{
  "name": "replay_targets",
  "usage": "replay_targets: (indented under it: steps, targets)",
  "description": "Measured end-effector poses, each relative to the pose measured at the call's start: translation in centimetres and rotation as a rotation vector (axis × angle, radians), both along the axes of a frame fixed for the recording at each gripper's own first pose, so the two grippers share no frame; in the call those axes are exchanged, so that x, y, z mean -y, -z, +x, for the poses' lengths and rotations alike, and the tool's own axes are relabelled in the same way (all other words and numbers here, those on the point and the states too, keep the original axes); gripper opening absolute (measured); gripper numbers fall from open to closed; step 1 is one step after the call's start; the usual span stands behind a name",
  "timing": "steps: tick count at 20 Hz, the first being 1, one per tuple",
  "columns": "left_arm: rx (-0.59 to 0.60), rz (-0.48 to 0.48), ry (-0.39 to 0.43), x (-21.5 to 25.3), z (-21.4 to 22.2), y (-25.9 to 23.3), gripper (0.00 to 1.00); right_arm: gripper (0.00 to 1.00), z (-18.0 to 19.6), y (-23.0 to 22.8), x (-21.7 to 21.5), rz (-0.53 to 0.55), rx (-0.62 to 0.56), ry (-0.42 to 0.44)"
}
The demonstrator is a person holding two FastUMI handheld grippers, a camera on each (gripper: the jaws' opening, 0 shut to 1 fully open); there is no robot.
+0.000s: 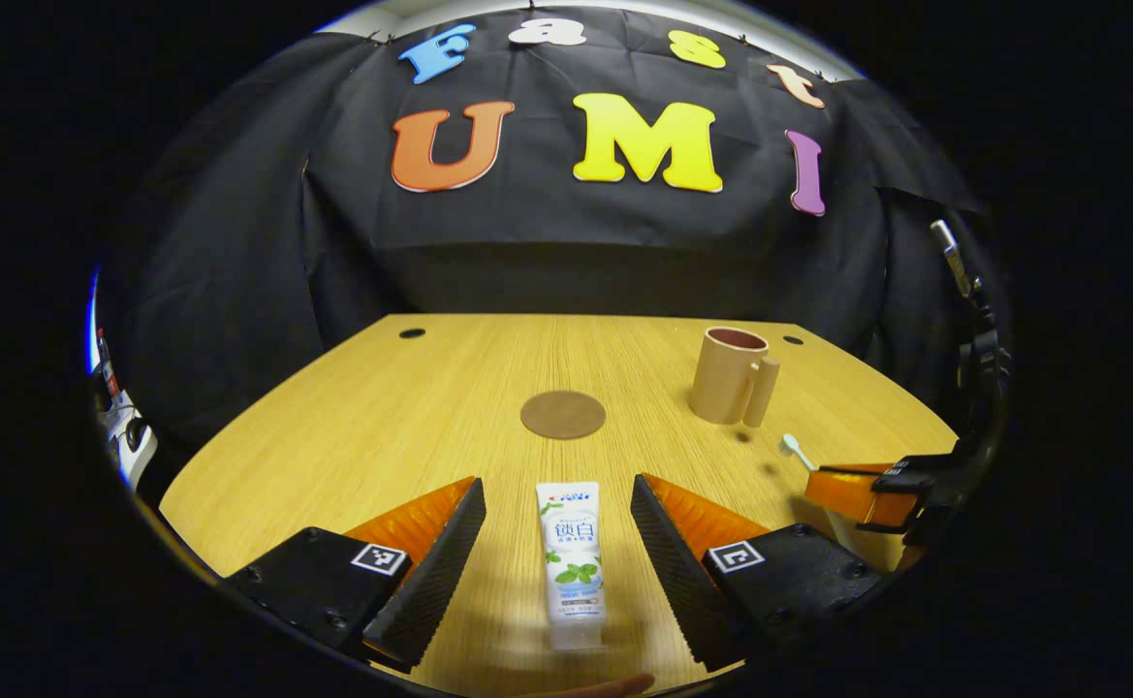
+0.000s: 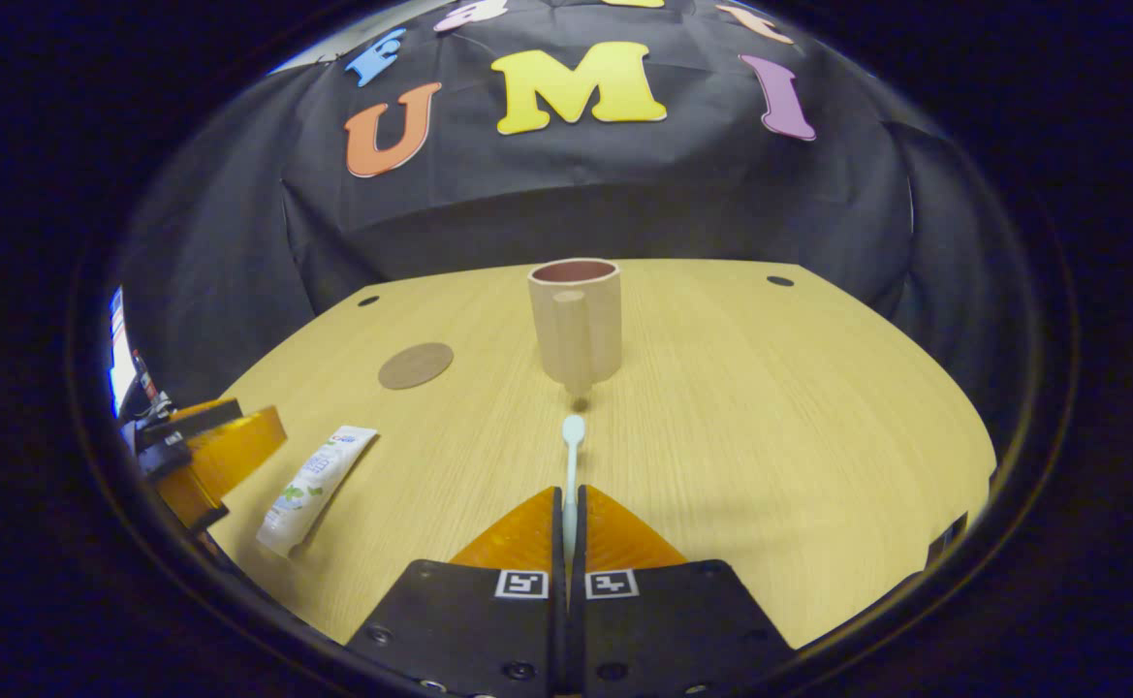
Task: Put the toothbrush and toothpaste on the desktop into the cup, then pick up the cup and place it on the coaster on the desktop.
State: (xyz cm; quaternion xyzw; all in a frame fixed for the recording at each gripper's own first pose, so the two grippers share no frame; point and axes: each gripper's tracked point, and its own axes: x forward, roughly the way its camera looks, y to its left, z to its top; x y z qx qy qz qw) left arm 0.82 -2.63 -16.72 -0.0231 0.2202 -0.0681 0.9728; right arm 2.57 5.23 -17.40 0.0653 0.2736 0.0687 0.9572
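The toothpaste (image 1: 571,564) lies flat on the wooden tabletop (image 1: 411,427), lengthwise between the spread fingers of the left tongs (image 1: 558,543), which stand wide apart on either side of the tube without touching it. In the right gripper view the same toothpaste (image 2: 315,476) lies at the near left part of the tabletop (image 2: 770,407), just beside the left tongs (image 2: 207,456) seen from the side. The toothbrush (image 2: 571,465) is clamped in the right tongs (image 2: 570,528), whose fingers are pressed narrow on its handle, with the brush head pointing forward toward the cup (image 2: 577,322) and stopping short of it. In the left gripper view the toothbrush (image 1: 796,448) shows its pale head sticking out from the right tongs (image 1: 852,494) at the right edge of the tabletop. The cup (image 1: 731,376) stands upright toward the far right of the tabletop with its handle turned toward the right tongs, its opening facing up. The round brown coaster (image 1: 563,414) lies flat near the middle of the tabletop, well apart from the cup and beyond the toothpaste; in the right gripper view the coaster (image 2: 416,365) lies left of the cup.
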Motion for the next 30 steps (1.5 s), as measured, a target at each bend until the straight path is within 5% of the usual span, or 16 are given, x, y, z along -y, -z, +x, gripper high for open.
replay_targets:
  steps: [8,14,18,19,20,23,30]
  targets:
    - [-0.249,0.024,-0.066,-0.8,-0.5,5.0,0.88,0.0,-2.0,-2.5,0.8,0.04,0.066,-0.042]
    - [-0.256,0.062,-0.043,-0.4,-0.5,5.1,0.81,0.0,-2.4,-3.5,1.0,0.037,0.096,-0.061]
    - [-0.27,0.072,-0.018,-0.1,-0.5,5.0,0.54,0.0,-2.4,-4.0,1.6,0.039,0.113,-0.053]
    - [-0.267,0.072,-0.011,0.0,-0.5,4.8,0.49,0.0,-2.3,-4.2,1.8,0.036,0.116,-0.051]
    - [-0.262,0.07,-0.003,0.1,-0.4,4.8,0.55,0.0,-2.4,-4.3,1.8,0.036,0.121,-0.05]
    - [-0.21,0.024,0.032,1.2,-0.4,3.6,0.44,0.0,-2.1,-5.2,2.0,0.037,0.136,-0.053]
    - [0.031,-0.019,0.039,1.9,1.1,-3.1,0.42,0.0,2.0,-9.7,1.9,0.053,0.23,-0.072]
